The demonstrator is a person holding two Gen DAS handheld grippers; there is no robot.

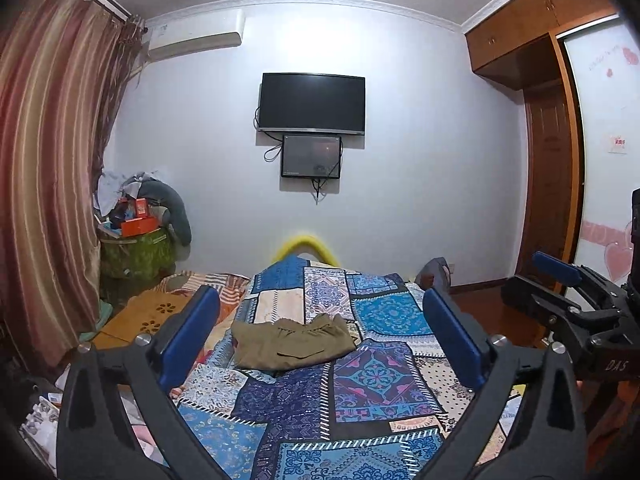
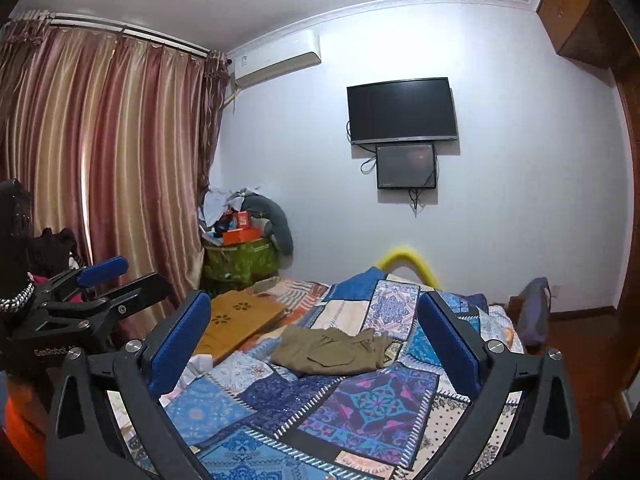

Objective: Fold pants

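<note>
Left gripper (image 1: 320,336): held up over the near end of the bed, its two blue-padded fingers (image 1: 192,336) spread wide with nothing between them; it also shows at the left edge of the right wrist view (image 2: 116,284).
Right gripper (image 2: 316,340): level beside the left one, its blue pads (image 2: 452,344) likewise wide apart and holding nothing; in the left wrist view it pokes in from the right edge (image 1: 560,284).
Pants (image 1: 292,344): olive-khaki, lying in a folded bundle on the bedspread, well ahead of both grippers and touched by neither; a dark pocket slit faces up and the gathered waistband sits on the far side. In the right wrist view (image 2: 332,350) they lie between the two spread fingers as seen from the camera.
Bedspread (image 1: 376,380): a patchwork of blue, purple and cream printed squares covering the bed, a little rumpled around the pants.
Wooden board (image 2: 236,320): tan, with flower-shaped cut-outs, resting on the bed's left side, near the pants but apart from them.
Yellow hoop (image 1: 306,242): arches up behind the far end of the bed.
Television (image 1: 312,104): dark, mounted on the far wall, with a smaller screen (image 1: 312,156) just under it.
Curtain (image 2: 100,152): striped pink and gold, hanging along the left.
Corner pile (image 2: 240,236): boxes and cloth heaped on a green-covered stand beside the curtain.
</note>
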